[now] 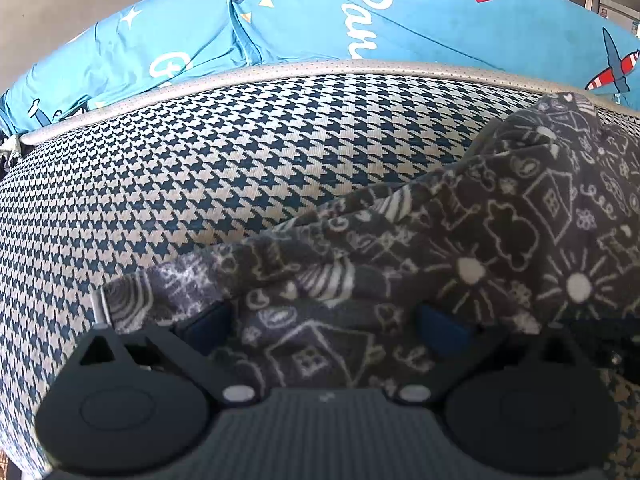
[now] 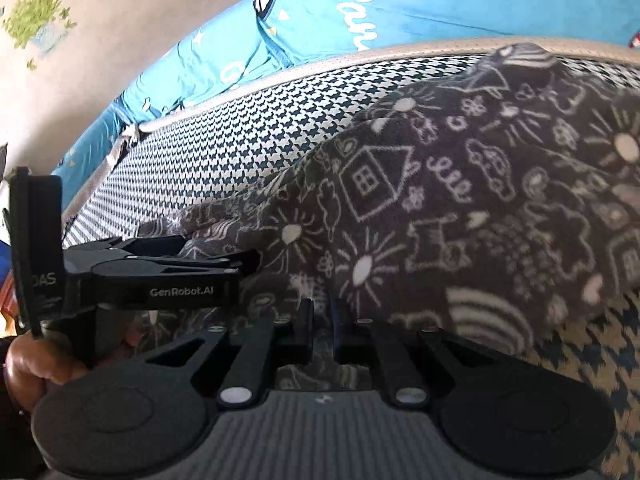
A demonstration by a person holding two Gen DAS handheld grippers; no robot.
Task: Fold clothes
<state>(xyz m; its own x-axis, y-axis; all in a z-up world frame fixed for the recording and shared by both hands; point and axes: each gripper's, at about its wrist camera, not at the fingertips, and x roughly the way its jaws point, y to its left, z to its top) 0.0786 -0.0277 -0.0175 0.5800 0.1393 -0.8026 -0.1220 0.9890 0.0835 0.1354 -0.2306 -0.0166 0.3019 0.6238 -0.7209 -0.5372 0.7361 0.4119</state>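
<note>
A dark grey garment [image 2: 460, 200] printed with white houses, suns and clouds lies bunched on a houndstooth-covered surface [image 1: 200, 168], which looks like a cushion or mattress with a pale piped edge [image 1: 280, 70]; a blue printed bedcover [image 1: 320, 20] rises behind it. The fold seems to be in its gathering stage, with both tools on the cloth's near edge. The right gripper [image 2: 320, 320] has its jaws drawn together on a pinch of the garment. The left gripper [image 1: 324, 328] has its jaws apart with fabric heaped between and over them, so I cannot tell whether they actually press on it; in the right wrist view the same tool appears side-on at the left, held by a hand [image 2: 36, 364]. The next move probably calls for lifting and spreading the cloth flat before any crease is laid, which needs a sure hold on both sides. Open houndstooth to the left and toward the piping gives room to spread; the garment's far corner already reaches the piped edge, so there is little margin there.
</note>
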